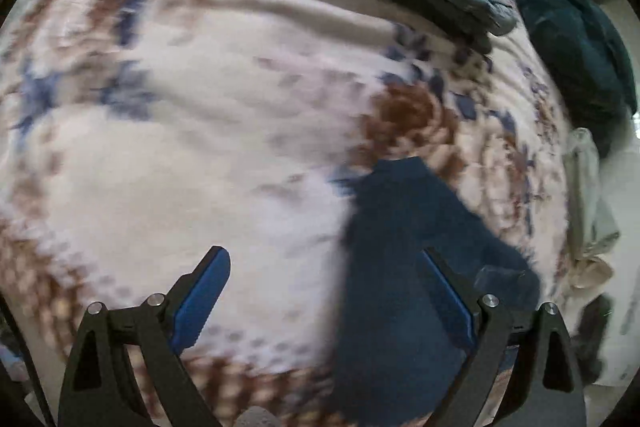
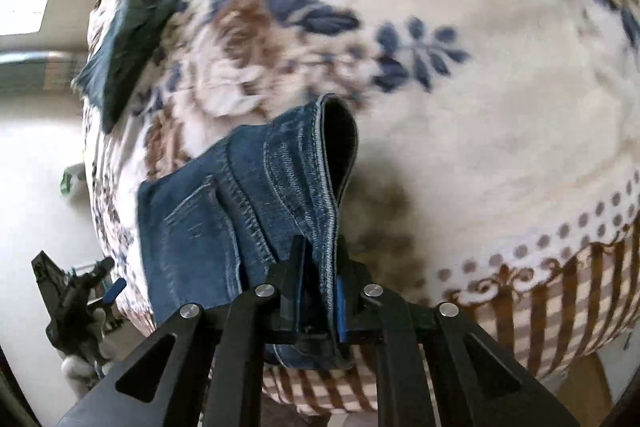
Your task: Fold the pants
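Now the left gripper (image 1: 326, 297) hangs open above the floral blanket (image 1: 200, 147), nothing between its blue pads, the jeans (image 1: 400, 267) just to its right. Further right, the right gripper (image 2: 320, 291) is clamped on the jeans' (image 2: 224, 211) hem edge, denim draping over the blanket's (image 2: 500, 107) edge.

Two fisheye wrist views are looking steeply down at a bed covered by a floral blanket (image 1: 224, 155). The left camera is hovering over open blanket, its fingers (image 1: 208, 291) framing the bottom edge. The right camera is sitting closer, near the bed's edge. Both are sharing the blanket and blue jeans (image 2: 224, 203).
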Motion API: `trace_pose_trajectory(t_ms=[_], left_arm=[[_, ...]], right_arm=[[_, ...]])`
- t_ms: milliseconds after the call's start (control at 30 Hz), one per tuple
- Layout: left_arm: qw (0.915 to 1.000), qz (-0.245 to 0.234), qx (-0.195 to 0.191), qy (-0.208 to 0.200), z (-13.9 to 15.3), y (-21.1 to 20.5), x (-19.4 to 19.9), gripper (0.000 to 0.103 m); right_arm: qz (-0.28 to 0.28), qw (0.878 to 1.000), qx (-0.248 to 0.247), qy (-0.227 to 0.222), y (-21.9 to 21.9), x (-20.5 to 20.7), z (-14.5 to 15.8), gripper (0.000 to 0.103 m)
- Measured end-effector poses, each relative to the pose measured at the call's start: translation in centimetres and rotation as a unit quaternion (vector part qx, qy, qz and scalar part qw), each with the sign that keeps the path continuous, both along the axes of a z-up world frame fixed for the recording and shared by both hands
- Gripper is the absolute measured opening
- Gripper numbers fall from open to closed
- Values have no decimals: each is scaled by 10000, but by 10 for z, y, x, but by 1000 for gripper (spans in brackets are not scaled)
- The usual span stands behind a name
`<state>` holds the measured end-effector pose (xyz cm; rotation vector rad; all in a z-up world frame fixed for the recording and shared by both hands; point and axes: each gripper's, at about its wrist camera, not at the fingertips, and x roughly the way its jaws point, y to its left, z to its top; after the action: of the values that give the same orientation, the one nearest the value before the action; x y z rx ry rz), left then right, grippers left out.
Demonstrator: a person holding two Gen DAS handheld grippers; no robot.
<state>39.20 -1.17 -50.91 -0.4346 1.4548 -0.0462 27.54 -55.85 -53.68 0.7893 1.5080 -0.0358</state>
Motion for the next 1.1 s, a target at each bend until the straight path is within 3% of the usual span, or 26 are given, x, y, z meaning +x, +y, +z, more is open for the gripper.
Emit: trace_pose_trajectory(t_ms=[167, 233, 300, 433, 500, 533, 567, 600, 633, 700, 833, 867, 933, 1000, 1033, 1100], left_arm=[[9972, -139, -283, 672, -62, -25, 42, 95], [9961, -16, -490, 728, -80, -24, 53, 88], [9946, 91, -878, 546, -82, -20, 59, 33], [9869, 426, -1383, 716, -92, -7, 64, 31], [9852, 442, -1444, 806, -90, -3, 64, 34], [9863, 345, -1419, 772, -82, -4, 63, 36], [9884, 206, -1318, 727, -72, -5, 61, 44], [9909, 20, -1175, 656, -58, -7, 55, 59], [9914, -50, -1165, 592, -52, -8, 51, 66], [9903, -251, -1282, 463, -32, -14, 28, 75], [9891, -615, -1201, 585, -29, -32, -9, 75], [9893, -758, -1062, 658, -34, -39, -23, 75], [9892, -1026, -776, 703, -44, -49, -39, 75], [9895, -1158, -550, 663, -54, -50, -57, 75], [9890, -1145, -565, 746, -62, -47, -62, 76], [9889, -1024, -671, 844, -72, -41, -64, 77]], right_arm=[[240, 9995, -164, 101, 7, 4, -14, 14], [252, 9995, -172, 110, 1, -4, -11, 15], [219, 9996, -132, 109, 2, -8, -14, 15], [208, 9995, -120, 189, 0, -13, -25, 16], [137, 9995, -53, 285, 0, -11, -31, 28], [62, 9994, 27, 349, -2, -11, -31, 44], [-36, 9991, 142, 406, -4, -11, -32, 64], [-195, 9985, 312, 415, -11, -16, -30, 74], [-398, 9973, 472, 398, -17, -23, -27, 85], [-717, 9942, 757, 275, -22, -36, -21, 85], [-1032, 9850, 1237, 621, -12, -60, -37, 85], [-1128, 9822, 1378, 595, -7, -66, -45, 74], [-1205, 9858, 1086, 436, -2, -68, -45, 40], [-1258, 9888, 778, 215, -1, -67, -35, 33], [-1258, 9904, 570, 75, -3, -67, -28, 26], [-1264, 9908, 475, 32, -5, -69, -25, 25]])
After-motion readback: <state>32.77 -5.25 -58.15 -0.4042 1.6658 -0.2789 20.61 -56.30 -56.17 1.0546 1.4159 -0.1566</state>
